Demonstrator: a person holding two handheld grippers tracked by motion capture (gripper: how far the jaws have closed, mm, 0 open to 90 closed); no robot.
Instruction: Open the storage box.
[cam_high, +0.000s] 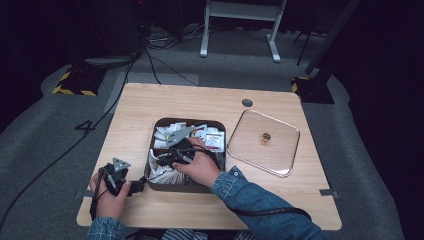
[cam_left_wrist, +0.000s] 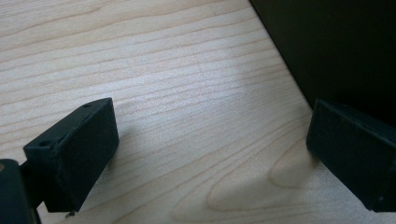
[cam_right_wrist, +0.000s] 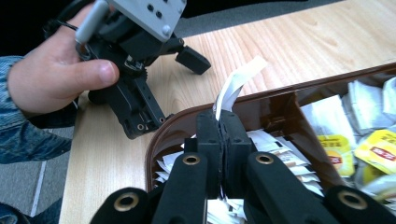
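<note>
A wooden table (cam_high: 165, 102) carries a brown tray (cam_high: 152, 150) full of small packets, split by a wall into compartments, and to its right a clear square lid (cam_high: 280, 150) with a small knob in its middle. The left gripper (cam_high: 136, 187) rests on the table just beside the tray's left wall, held in the left hand (cam_high: 111, 196); its jaws stand wide apart with nothing but bare wood between them. The right gripper (cam_right_wrist: 223, 122) sits over the tray's left compartment, held in the right hand (cam_high: 202, 167). Its jaws are pressed together on a thin white packet (cam_right_wrist: 236, 83), which sticks up above the fingertips, over the tray's rim
</note>
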